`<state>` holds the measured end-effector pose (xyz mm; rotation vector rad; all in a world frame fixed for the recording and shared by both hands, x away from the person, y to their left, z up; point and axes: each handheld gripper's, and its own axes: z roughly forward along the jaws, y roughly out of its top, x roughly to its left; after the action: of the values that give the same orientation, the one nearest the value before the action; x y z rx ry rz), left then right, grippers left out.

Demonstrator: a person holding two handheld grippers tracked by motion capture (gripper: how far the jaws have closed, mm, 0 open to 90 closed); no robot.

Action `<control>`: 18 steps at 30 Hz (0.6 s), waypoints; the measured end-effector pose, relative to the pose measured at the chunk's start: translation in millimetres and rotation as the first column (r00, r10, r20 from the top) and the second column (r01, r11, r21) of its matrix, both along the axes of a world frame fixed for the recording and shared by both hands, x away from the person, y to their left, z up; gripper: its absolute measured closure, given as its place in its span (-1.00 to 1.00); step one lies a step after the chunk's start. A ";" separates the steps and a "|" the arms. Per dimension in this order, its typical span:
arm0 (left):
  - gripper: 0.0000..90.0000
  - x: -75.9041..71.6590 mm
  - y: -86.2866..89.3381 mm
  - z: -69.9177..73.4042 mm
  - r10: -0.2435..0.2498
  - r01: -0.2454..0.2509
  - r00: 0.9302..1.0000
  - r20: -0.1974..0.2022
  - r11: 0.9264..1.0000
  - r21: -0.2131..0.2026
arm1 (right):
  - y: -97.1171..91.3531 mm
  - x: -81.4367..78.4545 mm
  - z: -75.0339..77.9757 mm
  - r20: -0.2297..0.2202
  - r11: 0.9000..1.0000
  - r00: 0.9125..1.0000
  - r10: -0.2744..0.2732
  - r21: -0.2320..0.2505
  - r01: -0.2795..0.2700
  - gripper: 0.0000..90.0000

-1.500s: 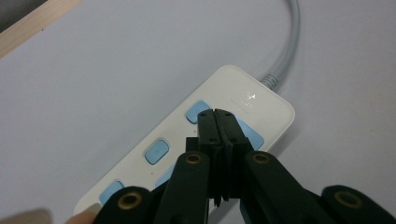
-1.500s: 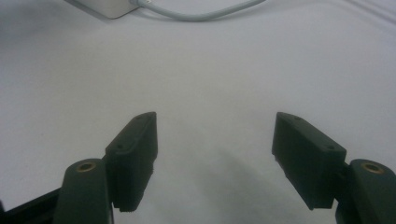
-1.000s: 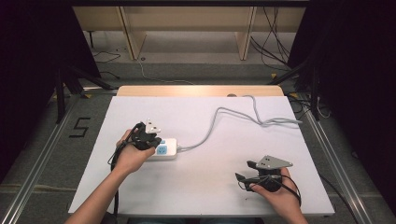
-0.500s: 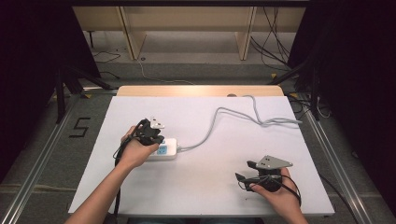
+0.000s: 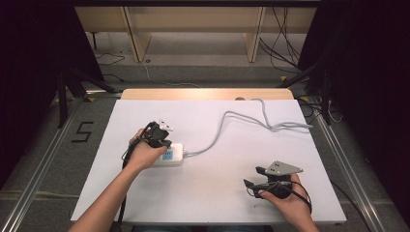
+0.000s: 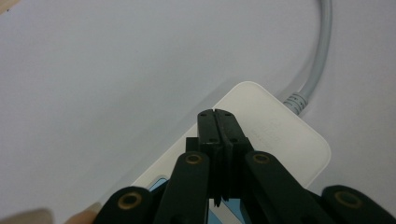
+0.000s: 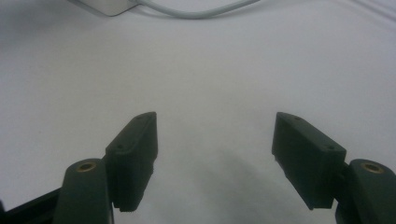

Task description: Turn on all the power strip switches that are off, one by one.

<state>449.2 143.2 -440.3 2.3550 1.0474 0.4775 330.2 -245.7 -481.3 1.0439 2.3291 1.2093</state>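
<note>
Jaws pressed together with nothing between on the left gripper [image 6: 218, 122], poised directly over the white power strip [image 6: 275, 135]; spread wide and empty on the right gripper [image 7: 215, 154]. Largest first: white table [image 5: 212, 193]; grey cable [image 5: 241, 118] trailing away to the far right; strip near the left hand [image 5: 145, 153], long axis roughly left-right. Left gripper far nearer; right gripper well apart, near the front right.

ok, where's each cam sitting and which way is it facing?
High view: above the person's side, facing forward and down at the table; both forearms and hands show.
Left gripper view: on the left tool, jaws together, aimed down at the power strip.
Right gripper view: on the right tool, jaws apart over bare table.
Shared: power strip and its grey cable.
</note>
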 end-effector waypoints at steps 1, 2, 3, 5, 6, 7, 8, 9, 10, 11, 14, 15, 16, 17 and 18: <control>0.98 0.7 0.2 -0.4 -0.001 0.001 1.000 -0.002 1.000 0.003 | 0.0 0.1 -0.1 0.000 1.000 1.000 0.000 0.001 0.000 -0.28; 0.98 1.2 0.0 -0.9 0.004 -0.004 1.000 -0.004 1.000 0.002 | 0.0 0.1 -0.1 0.000 1.000 1.000 0.000 0.001 0.000 -0.28; 0.98 1.7 0.0 -1.4 0.005 -0.005 1.000 -0.006 1.000 0.003 | 0.0 0.0 -0.1 -0.001 1.000 1.000 0.000 0.000 0.000 -0.28; 0.98 2.8 0.1 -2.2 0.002 -0.002 1.000 -0.013 1.000 0.010 | 0.0 0.0 0.0 0.000 1.000 1.000 0.000 0.000 0.000 -0.28; 0.98 3.3 0.0 -2.6 0.003 -0.003 1.000 -0.016 1.000 0.012 | 0.0 0.0 -0.1 0.000 1.000 1.000 0.000 -0.001 0.000 -0.28; 0.98 3.8 -0.3 -3.4 0.006 -0.006 1.000 -0.015 1.000 0.010 | 0.0 0.0 -0.1 -0.001 1.000 1.000 0.000 -0.001 0.000 -0.28; 0.98 4.3 -0.2 -3.7 0.006 -0.006 1.000 -0.016 1.000 0.012 | 0.0 0.0 -0.1 -0.001 1.000 1.000 0.000 -0.001 0.000 -0.28; 0.98 4.8 -0.3 -4.0 0.004 -0.004 1.000 -0.019 1.000 0.014 | 0.0 0.0 -0.1 -0.001 1.000 1.000 0.000 -0.001 0.000 -0.28; 0.98 5.2 -0.4 -4.3 0.004 -0.003 1.000 -0.020 1.000 0.017 | 0.0 0.0 -0.1 -0.001 1.000 1.000 0.000 -0.001 0.000 -0.28; 0.98 5.4 -0.6 -4.6 0.004 -0.004 1.000 -0.020 1.000 0.016 | 0.0 0.1 -0.2 -0.001 1.000 1.000 0.000 0.000 0.000 -0.28; 0.98 6.0 -1.5 -4.6 0.005 -0.005 1.000 -0.018 1.000 0.016 | -0.1 0.1 -0.2 0.000 1.000 1.000 0.000 0.000 0.000 -0.28; 0.98 6.1 -1.9 -4.6 0.005 -0.004 1.000 -0.017 1.000 0.018 | -0.1 0.1 -0.2 0.001 1.000 1.000 0.000 0.000 0.000 -0.28; 0.98 5.9 -2.4 -4.8 0.005 -0.005 1.000 -0.016 1.000 0.019 | -0.3 0.1 -0.1 0.001 1.000 1.000 0.001 -0.001 -0.001 -0.28; 0.98 5.9 -2.9 -4.6 0.005 -0.004 1.000 -0.017 1.000 0.023 | -0.3 0.1 0.0 0.001 1.000 1.000 0.001 -0.001 -0.001 -0.28; 0.98 5.8 -3.4 -4.6 0.003 -0.003 1.000 -0.017 1.000 0.023 | -0.3 0.1 0.0 0.001 1.000 1.000 0.000 -0.002 0.000 -0.28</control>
<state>455.0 139.8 -444.9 2.3816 1.0590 0.4738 330.3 -246.0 -481.3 1.0421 2.3294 1.2073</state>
